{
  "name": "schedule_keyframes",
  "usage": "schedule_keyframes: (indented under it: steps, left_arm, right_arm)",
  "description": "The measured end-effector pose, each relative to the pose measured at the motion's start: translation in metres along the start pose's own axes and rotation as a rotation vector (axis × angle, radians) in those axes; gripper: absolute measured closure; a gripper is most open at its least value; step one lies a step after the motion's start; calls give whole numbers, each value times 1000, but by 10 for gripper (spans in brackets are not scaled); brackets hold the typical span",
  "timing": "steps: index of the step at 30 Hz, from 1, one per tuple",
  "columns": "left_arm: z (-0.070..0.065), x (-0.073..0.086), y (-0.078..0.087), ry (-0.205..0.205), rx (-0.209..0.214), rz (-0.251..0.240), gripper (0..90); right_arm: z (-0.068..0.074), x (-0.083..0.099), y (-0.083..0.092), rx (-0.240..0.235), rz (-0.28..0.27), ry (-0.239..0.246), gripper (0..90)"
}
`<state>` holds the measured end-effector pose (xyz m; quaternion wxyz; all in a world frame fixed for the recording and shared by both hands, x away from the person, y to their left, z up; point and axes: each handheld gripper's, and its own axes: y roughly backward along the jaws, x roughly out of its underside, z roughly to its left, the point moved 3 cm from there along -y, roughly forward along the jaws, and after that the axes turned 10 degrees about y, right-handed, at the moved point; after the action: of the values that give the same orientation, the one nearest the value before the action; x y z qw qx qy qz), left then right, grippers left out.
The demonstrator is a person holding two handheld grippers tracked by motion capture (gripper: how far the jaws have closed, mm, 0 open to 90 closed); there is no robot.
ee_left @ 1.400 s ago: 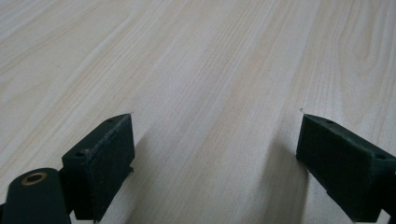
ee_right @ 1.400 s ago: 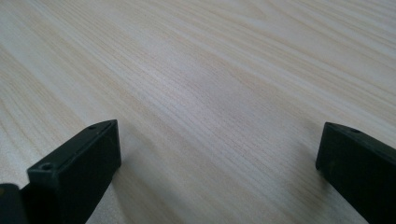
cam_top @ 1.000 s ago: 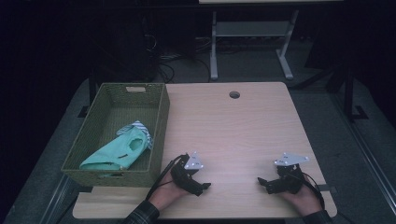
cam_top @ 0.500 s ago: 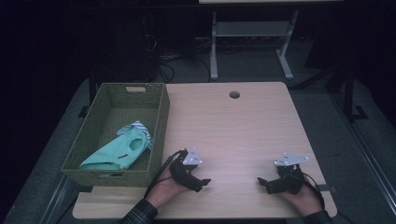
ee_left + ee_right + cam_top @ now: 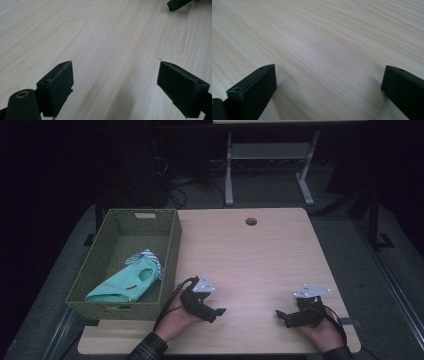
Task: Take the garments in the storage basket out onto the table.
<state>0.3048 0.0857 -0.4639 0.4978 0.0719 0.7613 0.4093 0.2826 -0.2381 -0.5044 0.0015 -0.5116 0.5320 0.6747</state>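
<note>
Both grippers rest low on the pale wooden table (image 5: 250,255), near its front edge. My left gripper (image 5: 219,313) sits front left, held in a hand, jaws wide apart with bare wood between them (image 5: 115,75). At the front right my right gripper (image 5: 281,316) points toward the left one, also open over bare wood (image 5: 329,80). The tip of the right gripper (image 5: 178,3) shows at the top right of the left gripper view. A green woven basket (image 5: 172,245) stands at the table's left side and holds a mint-green garment (image 5: 127,282) with a striped piece.
A round cable hole (image 5: 251,221) lies near the table's far edge. Beyond the table are a dark floor, cables and a white metal frame (image 5: 270,165). The basket's wall stands just left of my left hand.
My left gripper has shifted slightly toward the front and right. The right gripper has barely moved.
</note>
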Motion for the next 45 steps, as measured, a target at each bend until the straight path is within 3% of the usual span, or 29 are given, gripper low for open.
schedule_keyframes:
  steps: [4,37,45]
  left_arm:
    - [1,-1,1,19,12,-7,131]
    - [5,-18,19,30,14,-14,136]
    - [5,-24,23,44,23,-35,136]
  right_arm:
    - [0,0,0,-2,0,1,0]
    - [0,0,0,-4,-2,2,0]
    - [2,-1,-1,4,-1,-11,0]
